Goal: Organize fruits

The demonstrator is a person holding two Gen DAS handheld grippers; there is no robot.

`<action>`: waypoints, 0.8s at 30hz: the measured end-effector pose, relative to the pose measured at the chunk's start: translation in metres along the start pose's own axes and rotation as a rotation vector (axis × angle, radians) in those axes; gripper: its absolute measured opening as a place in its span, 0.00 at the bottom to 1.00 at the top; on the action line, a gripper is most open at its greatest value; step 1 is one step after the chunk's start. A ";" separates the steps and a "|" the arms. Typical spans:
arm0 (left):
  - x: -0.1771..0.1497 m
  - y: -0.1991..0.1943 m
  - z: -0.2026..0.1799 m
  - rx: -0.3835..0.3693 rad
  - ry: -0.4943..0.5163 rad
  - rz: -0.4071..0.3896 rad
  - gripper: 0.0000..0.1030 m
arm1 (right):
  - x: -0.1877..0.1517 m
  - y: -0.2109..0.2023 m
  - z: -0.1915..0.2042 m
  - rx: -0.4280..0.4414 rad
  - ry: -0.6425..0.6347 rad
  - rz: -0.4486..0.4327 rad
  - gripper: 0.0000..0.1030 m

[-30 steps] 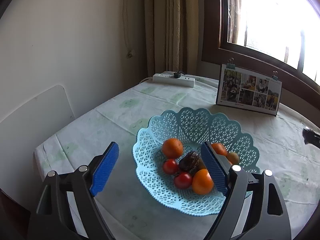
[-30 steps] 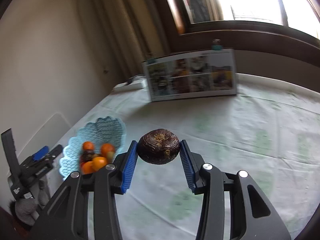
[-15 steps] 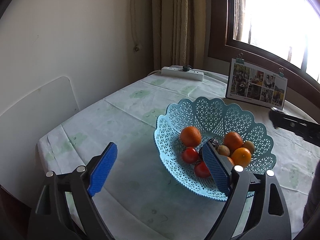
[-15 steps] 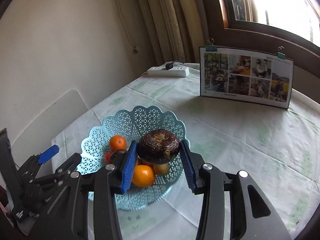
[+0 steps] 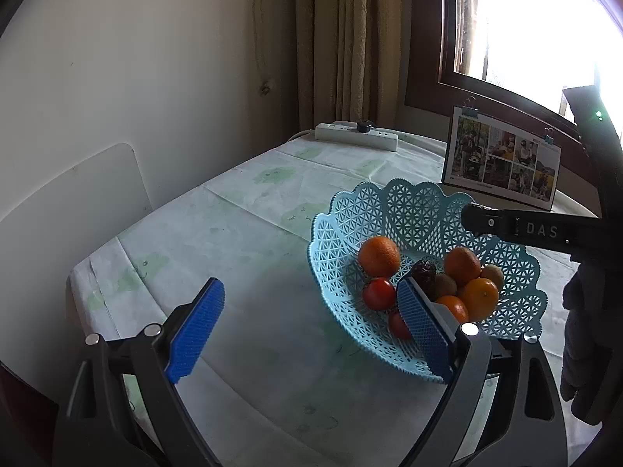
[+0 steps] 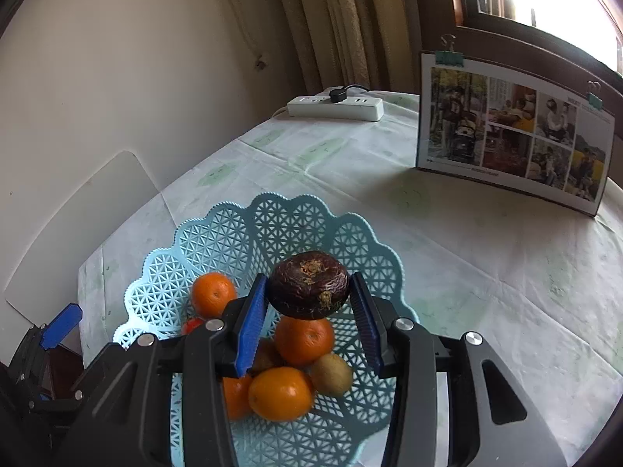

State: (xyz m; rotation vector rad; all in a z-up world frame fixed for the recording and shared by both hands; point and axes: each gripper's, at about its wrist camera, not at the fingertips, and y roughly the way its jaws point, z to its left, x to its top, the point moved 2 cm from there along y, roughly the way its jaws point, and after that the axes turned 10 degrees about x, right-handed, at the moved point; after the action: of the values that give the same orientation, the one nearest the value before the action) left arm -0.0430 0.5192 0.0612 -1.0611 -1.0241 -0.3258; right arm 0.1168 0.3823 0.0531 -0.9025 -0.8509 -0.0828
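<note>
A light blue lattice basket [image 6: 272, 210] stands on the table and holds several oranges [image 6: 303, 340], a kiwi [image 6: 331, 373] and tomatoes [image 6: 192, 325]. Above the pile hangs a dark purple-brown wrinkled fruit [image 6: 309, 292], with my right gripper [image 6: 307, 287] shut on it. In the left wrist view the basket [image 5: 389, 210] sits to the right, with an orange [image 5: 378, 255], a tomato [image 5: 378, 293] and another dark fruit [image 5: 424, 272] inside. My left gripper [image 5: 309, 323] is open over the cloth, its right finger overlapping the basket's near side. The right tool's black body [image 5: 525, 229] reaches over the basket.
A white power strip [image 5: 356, 136] lies at the table's far edge by the curtain. A clipped photo board [image 6: 514, 132] stands behind the basket near the window. A white chair back [image 5: 70, 202] rises at the table's left side. The cloth is pale with green prints.
My right gripper carried the dark fruit from the open table to above the basket's fruit pile. The left gripper shifted left, still open, so the basket now sits further right in its view.
</note>
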 end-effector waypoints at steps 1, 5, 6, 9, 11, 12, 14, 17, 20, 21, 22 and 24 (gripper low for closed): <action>0.000 0.000 0.001 0.001 -0.002 0.001 0.89 | 0.001 0.002 0.003 0.007 -0.009 0.004 0.43; 0.000 0.003 0.004 0.006 -0.013 0.007 0.89 | 0.006 0.002 0.012 0.033 -0.022 -0.004 0.43; 0.001 0.003 0.004 0.006 -0.014 0.007 0.90 | 0.007 0.000 0.013 0.038 -0.021 -0.013 0.43; 0.002 0.001 0.003 0.006 -0.013 -0.001 0.94 | 0.011 -0.012 0.014 0.048 -0.015 -0.046 0.44; 0.004 -0.001 0.002 0.012 -0.009 -0.014 0.94 | 0.011 -0.025 0.011 0.045 -0.008 -0.077 0.53; 0.004 -0.002 0.002 0.013 -0.008 -0.017 0.94 | 0.010 -0.030 0.011 0.040 -0.005 -0.089 0.56; 0.006 -0.005 0.000 0.017 -0.006 -0.026 0.97 | 0.007 -0.041 0.008 0.022 -0.004 -0.113 0.62; 0.006 -0.008 -0.003 0.018 -0.003 -0.033 0.97 | -0.002 -0.053 0.005 -0.021 -0.021 -0.133 0.74; 0.006 -0.011 -0.006 0.018 0.003 -0.035 0.97 | -0.014 -0.062 0.006 -0.068 -0.057 -0.145 0.77; 0.007 -0.012 -0.007 0.021 0.007 -0.037 0.97 | -0.019 -0.065 0.007 -0.081 -0.072 -0.149 0.78; 0.007 -0.013 -0.008 0.023 0.012 -0.040 0.97 | -0.023 -0.068 0.007 -0.090 -0.081 -0.151 0.80; 0.007 -0.016 -0.010 0.027 0.018 -0.047 0.97 | -0.032 -0.073 0.010 -0.104 -0.102 -0.154 0.83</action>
State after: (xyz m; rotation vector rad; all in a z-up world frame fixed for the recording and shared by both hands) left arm -0.0442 0.5045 0.0752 -1.0091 -1.0355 -0.3581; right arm 0.0599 0.3337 0.0824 -0.9435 -1.0184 -0.2181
